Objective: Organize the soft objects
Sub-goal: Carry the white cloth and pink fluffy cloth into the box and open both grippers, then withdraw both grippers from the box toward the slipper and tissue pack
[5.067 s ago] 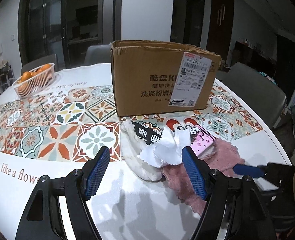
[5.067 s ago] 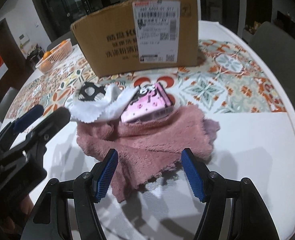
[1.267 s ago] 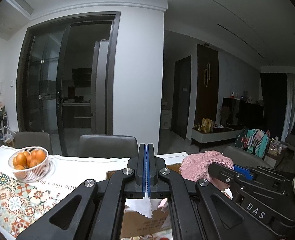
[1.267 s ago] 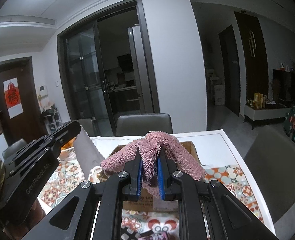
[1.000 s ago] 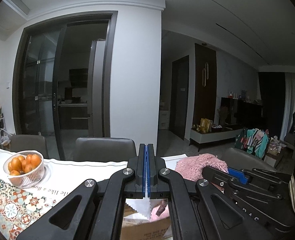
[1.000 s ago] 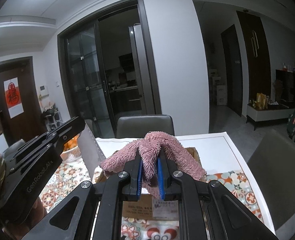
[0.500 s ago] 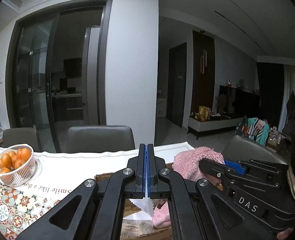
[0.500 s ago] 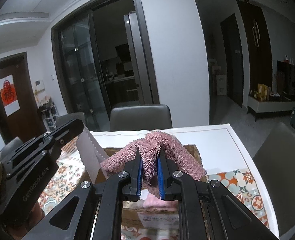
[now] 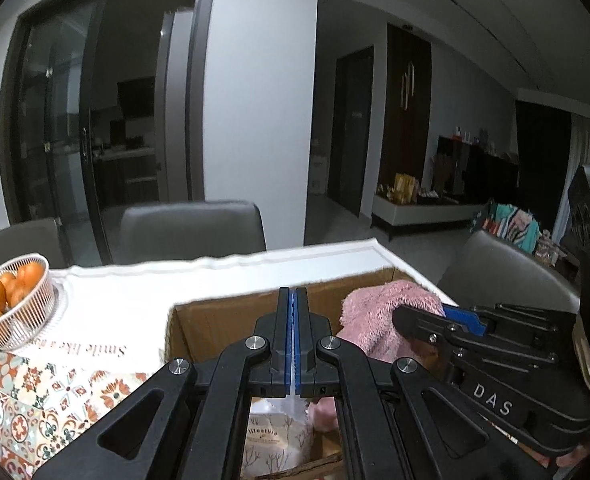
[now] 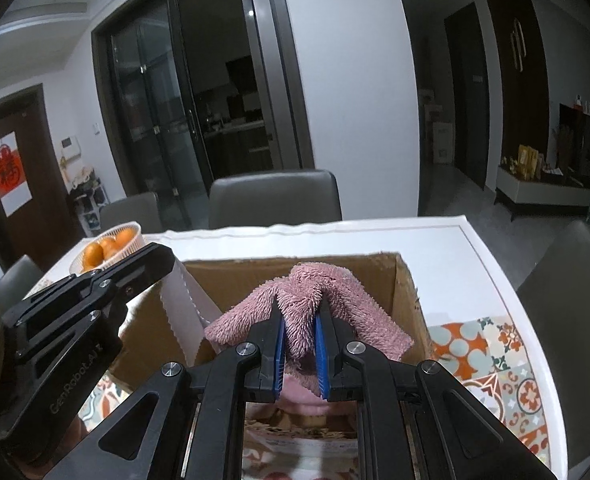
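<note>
My left gripper (image 9: 293,300) is shut on a thin white cloth (image 9: 293,402), which hangs down into the open cardboard box (image 9: 215,320). From the right wrist view the same cloth (image 10: 183,304) hangs from the left gripper (image 10: 163,258) over the box's left side. My right gripper (image 10: 298,308) is shut on a fluffy pink towel (image 10: 307,284) and holds it over the box (image 10: 405,280). In the left wrist view the towel (image 9: 379,312) shows at the right gripper (image 9: 435,314). Packaged items (image 9: 273,440) lie inside the box.
A white wire basket of oranges (image 9: 9,300) stands at the far left of the table; it also shows in the right wrist view (image 10: 109,246). The table has a patterned tile runner (image 9: 35,392) and white border. Grey chairs (image 9: 193,226) stand around it.
Both grippers have tipped forward and down over the box, so its inside now shows. The white cloth and pink towel hang lower into the box. Both stay shut.
</note>
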Motion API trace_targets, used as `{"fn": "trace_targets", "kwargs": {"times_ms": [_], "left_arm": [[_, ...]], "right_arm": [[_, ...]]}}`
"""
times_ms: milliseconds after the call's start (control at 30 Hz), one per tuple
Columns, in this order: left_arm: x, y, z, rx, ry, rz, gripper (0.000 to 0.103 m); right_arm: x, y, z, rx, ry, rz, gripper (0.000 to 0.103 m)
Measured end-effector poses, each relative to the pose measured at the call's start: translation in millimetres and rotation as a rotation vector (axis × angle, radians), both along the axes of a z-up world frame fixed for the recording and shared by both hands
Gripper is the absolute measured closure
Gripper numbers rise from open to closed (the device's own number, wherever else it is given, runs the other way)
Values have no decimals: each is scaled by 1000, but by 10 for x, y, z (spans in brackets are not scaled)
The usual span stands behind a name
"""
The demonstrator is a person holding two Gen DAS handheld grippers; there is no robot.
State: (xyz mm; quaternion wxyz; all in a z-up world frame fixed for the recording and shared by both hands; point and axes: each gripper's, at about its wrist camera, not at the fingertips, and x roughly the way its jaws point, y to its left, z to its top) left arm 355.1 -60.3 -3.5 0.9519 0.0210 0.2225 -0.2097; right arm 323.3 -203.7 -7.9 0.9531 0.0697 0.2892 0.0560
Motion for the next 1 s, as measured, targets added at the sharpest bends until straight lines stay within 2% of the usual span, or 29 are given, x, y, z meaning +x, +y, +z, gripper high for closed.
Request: {"fn": "trace_targets", "kwargs": {"times_ms": [167, 267, 300, 333, 367, 500, 567, 600, 700, 767, 1000], "left_arm": [[78, -32, -106, 17, 61, -10, 100], [99, -26, -145, 23, 87, -7, 83], [110, -23, -150, 23, 96, -7, 72], [107, -20, -154, 23, 102, -6, 64], [90, -20, -149, 25, 101, -3, 63], [37, 20, -118, 39, 91, 27, 52], [-14, 49, -96, 42, 86, 38, 48], [-31, 57, -87, 48, 85, 45, 44], [-122, 88, -48, 58, 73, 62, 42], [-200, 124, -20, 62, 69, 79, 38], [-519, 223, 83, 86, 47, 129, 35]], "right_arm": [[110, -19, -106, 7, 59, 2, 89], [173, -52, -186, 20, 103, 5, 87], [193, -63, -211, 29, 121, 8, 86], [207, -76, -230, 36, 130, 9, 79], [215, -91, -238, 45, 135, 8, 72], [161, -113, -208, 38, 115, -23, 68], [117, -115, -165, 23, 100, -40, 61], [91, -112, -144, 15, 87, -45, 61], [-6, -75, -65, -20, 53, -49, 60], [-92, -54, -9, -36, 33, -50, 54], [-440, 50, 159, -83, -36, -64, 43]]}}
